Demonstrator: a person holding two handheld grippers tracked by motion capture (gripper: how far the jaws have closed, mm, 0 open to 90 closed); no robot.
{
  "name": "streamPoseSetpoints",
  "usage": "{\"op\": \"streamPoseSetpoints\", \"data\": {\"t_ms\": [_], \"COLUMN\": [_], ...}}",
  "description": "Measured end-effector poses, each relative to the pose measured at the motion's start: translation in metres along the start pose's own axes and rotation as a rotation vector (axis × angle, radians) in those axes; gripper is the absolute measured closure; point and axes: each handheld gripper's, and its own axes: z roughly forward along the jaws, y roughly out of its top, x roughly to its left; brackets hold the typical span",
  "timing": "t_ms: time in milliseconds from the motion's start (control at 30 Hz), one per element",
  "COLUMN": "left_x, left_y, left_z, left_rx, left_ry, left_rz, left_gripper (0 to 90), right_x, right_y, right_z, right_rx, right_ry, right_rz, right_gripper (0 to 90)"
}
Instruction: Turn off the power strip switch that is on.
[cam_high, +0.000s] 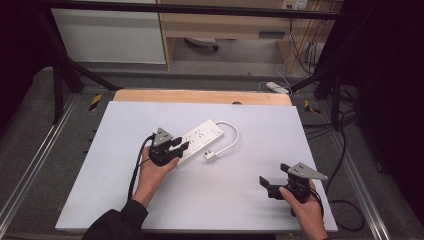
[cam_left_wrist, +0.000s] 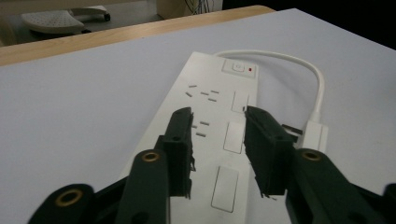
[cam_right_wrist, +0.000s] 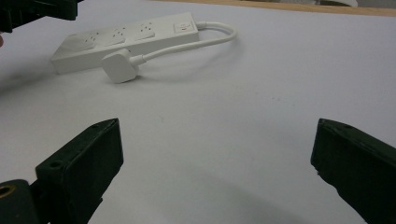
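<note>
The left claw (cam_left_wrist: 218, 116) is partly open. Its two black jaws hang over the near end of the power strip (cam_left_wrist: 219, 116), with a gap between them, and they do not squeeze it. In the high view this claw (cam_high: 181, 146) sits left of the middle of the frame, at the strip's (cam_high: 200, 138) lower left end. The strip is white and lies flat on the white tabletop (cam_high: 125, 130). A white cord (cam_high: 233, 136) loops from its upper right end back to a plug (cam_high: 210, 156) lying just beside the strip. The right claw (cam_high: 263, 183) is wide open and holds nothing. It sits in the lower right of the frame, well apart from the strip.
</note>
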Motion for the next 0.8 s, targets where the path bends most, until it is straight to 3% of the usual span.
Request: {"op": "streamPoseSetpoints", "data": {"t_ms": [267,500,800], "left_x": [0.008,0.016,0.020], "left_y": [0.004,0.013,0.024], "left_z": [-0.009,-0.016,-0.033], "left_rx": [-0.057,-0.064,-0.120], "left_ry": [0.026,0.048,0.045], "left_rz": [-0.030,-0.073,-0.065], "left_gripper": [31.7,6.8,5.8], "right_x": [0.000,0.000,-0.001], "right_y": [0.000,0.000,0.000], "right_z": [0.001,0.000,0.000], "right_rx": [0.003,-0.002,-0.001], "right_ry": [0.003,0.003,0.004], "right_rz": [0.001,0.005,0.006], "right_gripper": [2.7,2.7,2.5]}}
